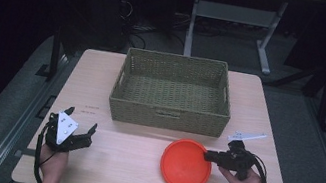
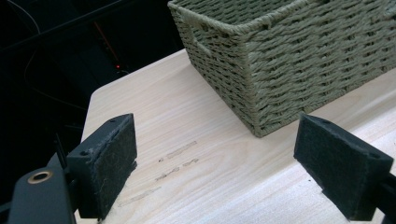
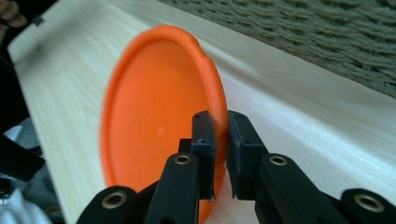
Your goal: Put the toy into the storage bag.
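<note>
An orange plate (image 1: 186,165) lies on the table in front of the woven basket (image 1: 172,93). My right gripper (image 1: 209,155) is shut on the plate's right rim; in the right gripper view the rim of the orange plate (image 3: 154,126) passes between the two pads (image 3: 205,135). My left gripper (image 1: 80,125) rests at the table's front left, open and holding nothing. Its two pads (image 2: 109,158) stand wide apart over bare wood in the left gripper view, with the basket's corner (image 2: 261,70) ahead of them.
The light wooden table (image 1: 116,169) has free room between the two grippers and to the basket's left. The basket holds nothing that I can see. Dark floor and desk legs (image 1: 264,53) lie beyond the far edge.
</note>
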Action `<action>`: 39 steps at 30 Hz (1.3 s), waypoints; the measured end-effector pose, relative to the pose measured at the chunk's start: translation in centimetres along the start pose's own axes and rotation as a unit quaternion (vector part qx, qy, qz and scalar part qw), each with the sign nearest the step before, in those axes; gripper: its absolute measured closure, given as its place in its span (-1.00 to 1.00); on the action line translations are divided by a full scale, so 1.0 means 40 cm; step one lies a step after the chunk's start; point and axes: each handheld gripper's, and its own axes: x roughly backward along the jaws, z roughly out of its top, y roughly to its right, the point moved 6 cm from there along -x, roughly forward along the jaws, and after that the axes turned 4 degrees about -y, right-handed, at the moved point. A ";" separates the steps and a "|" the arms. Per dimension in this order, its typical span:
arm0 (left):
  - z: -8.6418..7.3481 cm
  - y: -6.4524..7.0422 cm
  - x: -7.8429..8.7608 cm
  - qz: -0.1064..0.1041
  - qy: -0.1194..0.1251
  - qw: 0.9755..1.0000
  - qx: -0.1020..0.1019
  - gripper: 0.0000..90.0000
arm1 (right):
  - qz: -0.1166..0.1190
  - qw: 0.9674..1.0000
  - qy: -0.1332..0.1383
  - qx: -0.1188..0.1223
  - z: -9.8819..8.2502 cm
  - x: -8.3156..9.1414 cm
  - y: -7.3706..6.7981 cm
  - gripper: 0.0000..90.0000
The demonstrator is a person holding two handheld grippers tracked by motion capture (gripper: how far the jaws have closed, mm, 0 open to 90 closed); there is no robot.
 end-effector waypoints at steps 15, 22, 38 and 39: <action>-0.003 -0.006 0.003 0.004 0.001 1.000 0.005 -0.72 | -0.026 0.998 -0.002 0.055 0.064 0.071 -0.082 0.82; -0.004 -0.007 0.004 0.007 0.002 1.000 0.008 -0.72 | -0.044 0.997 -0.003 0.069 0.103 0.112 -0.096 0.82; -0.007 -0.013 0.009 0.005 0.004 1.000 0.019 -0.72 | -0.071 0.994 -0.026 0.082 0.187 0.168 -0.107 0.82; -0.007 -0.012 0.009 0.005 0.004 1.000 0.020 -0.72 | -0.072 0.994 -0.026 0.082 0.192 0.171 -0.108 0.82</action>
